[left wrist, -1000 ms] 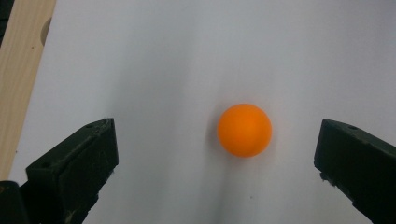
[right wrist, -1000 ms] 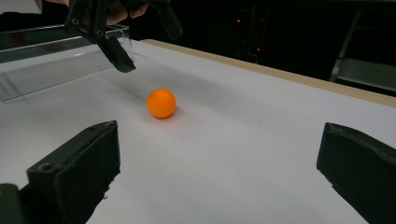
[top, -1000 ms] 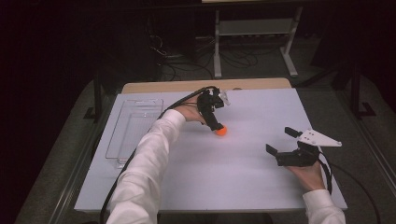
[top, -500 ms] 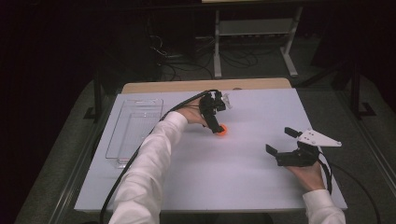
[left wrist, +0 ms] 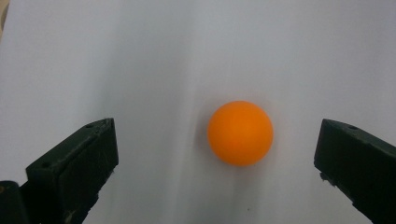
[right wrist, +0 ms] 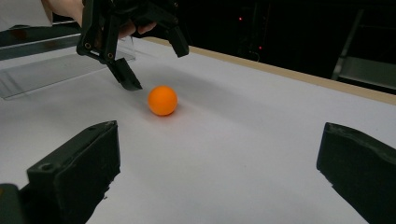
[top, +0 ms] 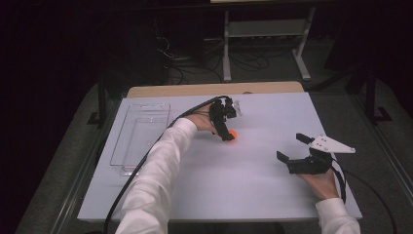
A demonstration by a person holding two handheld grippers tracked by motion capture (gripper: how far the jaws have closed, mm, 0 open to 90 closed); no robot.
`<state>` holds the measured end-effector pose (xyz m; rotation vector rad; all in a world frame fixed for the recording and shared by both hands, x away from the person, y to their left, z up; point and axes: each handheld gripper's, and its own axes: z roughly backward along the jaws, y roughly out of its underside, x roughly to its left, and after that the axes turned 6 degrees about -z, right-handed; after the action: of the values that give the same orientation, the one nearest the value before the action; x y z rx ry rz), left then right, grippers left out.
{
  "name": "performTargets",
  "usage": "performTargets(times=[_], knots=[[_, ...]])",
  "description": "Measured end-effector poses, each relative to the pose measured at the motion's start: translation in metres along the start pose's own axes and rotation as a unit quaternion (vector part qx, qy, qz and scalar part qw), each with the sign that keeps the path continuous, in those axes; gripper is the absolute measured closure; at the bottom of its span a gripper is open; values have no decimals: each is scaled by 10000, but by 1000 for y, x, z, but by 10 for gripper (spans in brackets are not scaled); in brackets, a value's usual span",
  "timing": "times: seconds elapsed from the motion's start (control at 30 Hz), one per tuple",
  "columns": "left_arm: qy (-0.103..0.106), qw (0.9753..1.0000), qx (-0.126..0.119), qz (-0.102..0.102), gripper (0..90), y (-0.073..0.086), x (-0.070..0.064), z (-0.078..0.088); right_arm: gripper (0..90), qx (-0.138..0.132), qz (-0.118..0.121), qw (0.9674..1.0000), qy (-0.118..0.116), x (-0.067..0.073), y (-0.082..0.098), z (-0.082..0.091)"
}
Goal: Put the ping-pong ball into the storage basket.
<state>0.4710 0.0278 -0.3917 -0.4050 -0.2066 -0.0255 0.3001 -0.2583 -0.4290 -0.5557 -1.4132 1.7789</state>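
While my left gripper (top: 228,132) hangs over the white table (top: 253,195) with its jaws spread wide, the orange ball (left wrist: 240,133) rests on the surface between them, touching neither and nearer the right-hand jaw in the left gripper view. My right gripper (top: 292,153), at about four o'clock from the ball, is also spread apart and holds nothing. At nine o'clock lies a clear tray (top: 127,146).

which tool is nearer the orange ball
Left. The left tool hangs right over the orange ball, open jaws either side of it; the right tool sits well off to its side.
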Motion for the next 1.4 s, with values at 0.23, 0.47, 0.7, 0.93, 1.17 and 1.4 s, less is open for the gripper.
performTargets(times=[0.23, 0.47, 0.7, 0.93, 1.17, 1.4], knots=[[70, 10000, 45, -35, 0, 0, -1, -7, 0, -1, -2, 10000, -6, 0, 0, 0], [117, 9999, 90, -26, 0, 1, -2, -14, 0, 1, -1, 10000, -4, 0, 0, 0], [151, 9998, 129, -16, 0, 2, -1, -17, 0, 11, -1, 10000, -7, 0, 0, 0], [204, 9996, 185, 58, 0, 3, 0, -21, 0, 23, 2, 10000, -7, 0, 0, 0], [284, 9994, 155, 110, 16, 4, 0, -21, 0, 45, 7, 10000, -6, 0, 1, 0], [333, 9992, 239, -15, 142, 4, -1, -20, 0, 24, 19, 10000, 17, 0, 1, 0]])
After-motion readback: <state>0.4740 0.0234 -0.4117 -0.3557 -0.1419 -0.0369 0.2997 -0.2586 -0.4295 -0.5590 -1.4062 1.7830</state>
